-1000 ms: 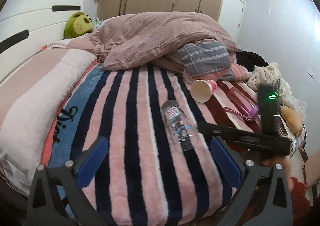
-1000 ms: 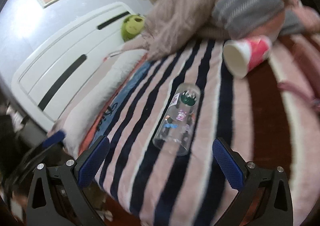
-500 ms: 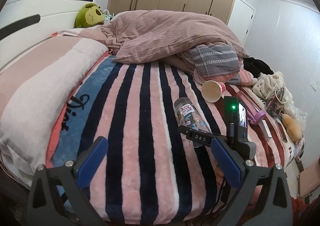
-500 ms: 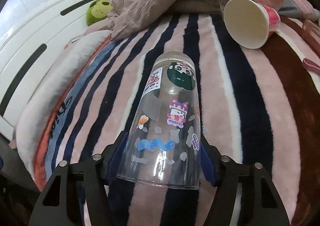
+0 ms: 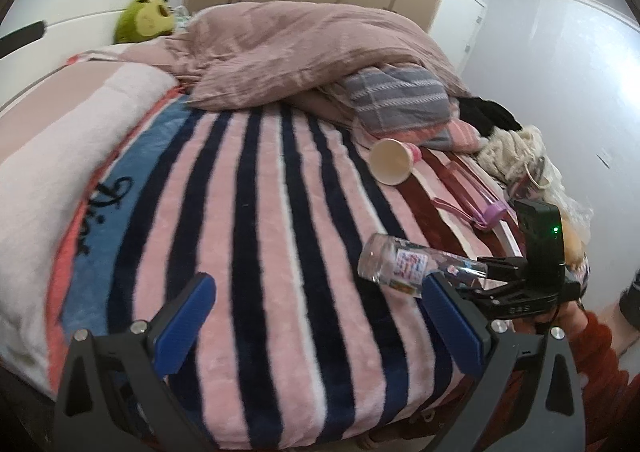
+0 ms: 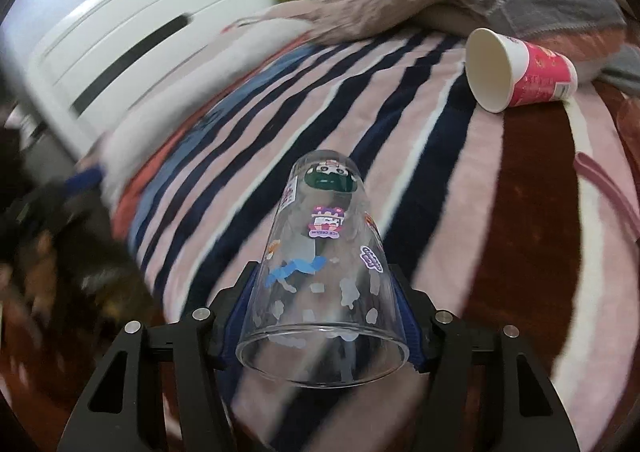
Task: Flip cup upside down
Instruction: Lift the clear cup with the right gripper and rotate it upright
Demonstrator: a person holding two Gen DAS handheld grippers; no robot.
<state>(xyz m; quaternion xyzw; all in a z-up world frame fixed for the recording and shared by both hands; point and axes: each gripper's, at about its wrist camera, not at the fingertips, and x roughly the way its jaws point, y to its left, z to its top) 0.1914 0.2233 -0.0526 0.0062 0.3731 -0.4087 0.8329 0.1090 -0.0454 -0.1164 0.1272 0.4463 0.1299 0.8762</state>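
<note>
A clear plastic cup with cartoon stickers (image 6: 326, 264) is clamped between the blue pads of my right gripper (image 6: 322, 316), its open rim toward the camera and its base pointing away. In the left wrist view the same cup (image 5: 416, 266) is held on its side above the striped blanket (image 5: 260, 212), gripped near its rim by the right gripper (image 5: 490, 278). My left gripper (image 5: 316, 316) is open and empty, low over the blanket's near edge.
A red and white paper cup (image 6: 516, 70) lies on its side near the pillows (image 5: 396, 100). A pink duvet (image 5: 304, 52), a green plush toy (image 5: 146, 18), a purple-capped bottle (image 5: 476, 200) and clothes (image 5: 512, 148) lie on the bed. White headboard (image 6: 132, 44) at left.
My right gripper closed on the sticker cup and lifted it off the blanket. The left gripper stayed open and shifted slightly.
</note>
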